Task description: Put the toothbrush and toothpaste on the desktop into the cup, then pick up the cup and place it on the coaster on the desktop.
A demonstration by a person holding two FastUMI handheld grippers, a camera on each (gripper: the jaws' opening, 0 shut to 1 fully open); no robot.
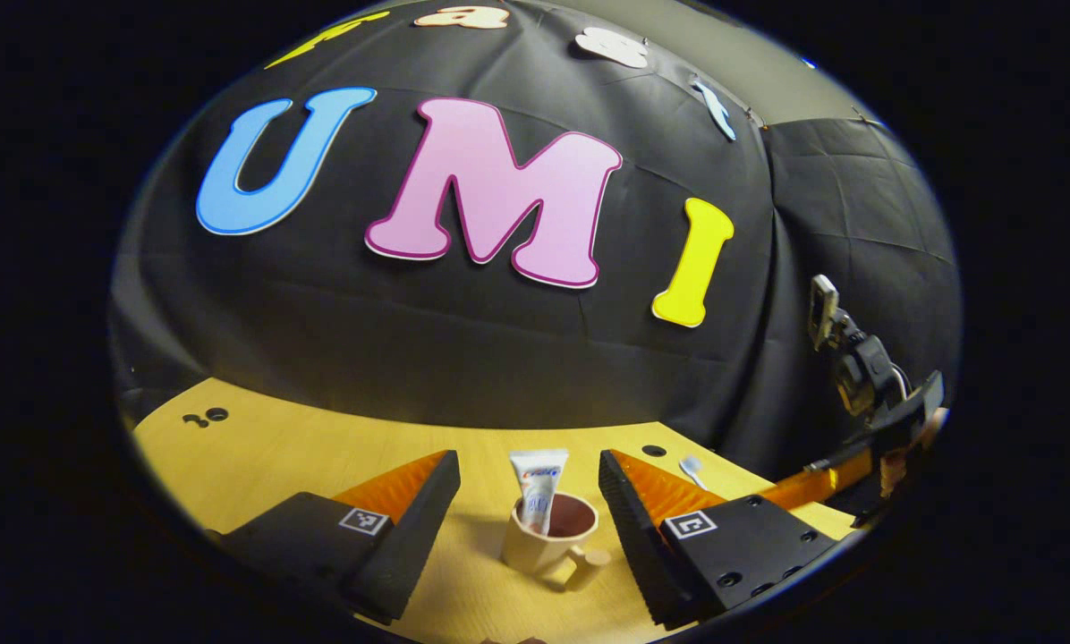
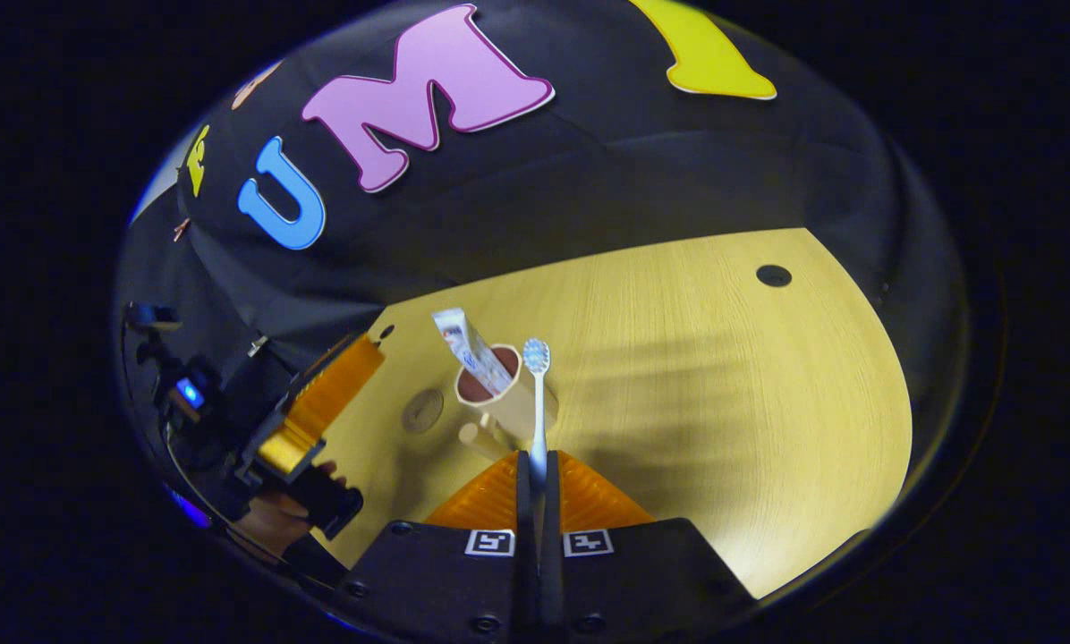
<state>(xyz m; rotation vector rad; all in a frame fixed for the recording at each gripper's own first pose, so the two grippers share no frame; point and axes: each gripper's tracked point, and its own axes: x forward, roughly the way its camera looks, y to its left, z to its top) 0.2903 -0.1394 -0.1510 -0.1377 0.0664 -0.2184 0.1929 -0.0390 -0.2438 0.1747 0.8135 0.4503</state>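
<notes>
Beige ceramic cup [image 2: 499, 398] on the wooden desk [image 2: 723, 376] already holds the white toothpaste tube [image 2: 471, 344]. Right gripper [image 2: 535, 474] clamps the white toothbrush [image 2: 537, 394] beside the cup's rim; left gripper [image 1: 529, 510] gapes empty. Next: lower the brush into the cup.

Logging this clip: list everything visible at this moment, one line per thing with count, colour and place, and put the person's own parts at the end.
cup: 1, beige with dark inside, upright on the desktop, handle towards the cameras.
toothpaste: 1, white tube, standing tilted inside the cup.
toothbrush: 1, white with pale blue bristles, head up, handle clamped in the right gripper, beside the cup.
coaster: 1, round, wood-toned, flat on the desktop just beyond the cup.
desktop: 1, light wood with dark round holes.
left gripper: 1, jaws wide apart either side of the cup, not touching it.
right gripper: 1, closed on the toothbrush.
hand: 1, holding the left gripper.
</notes>
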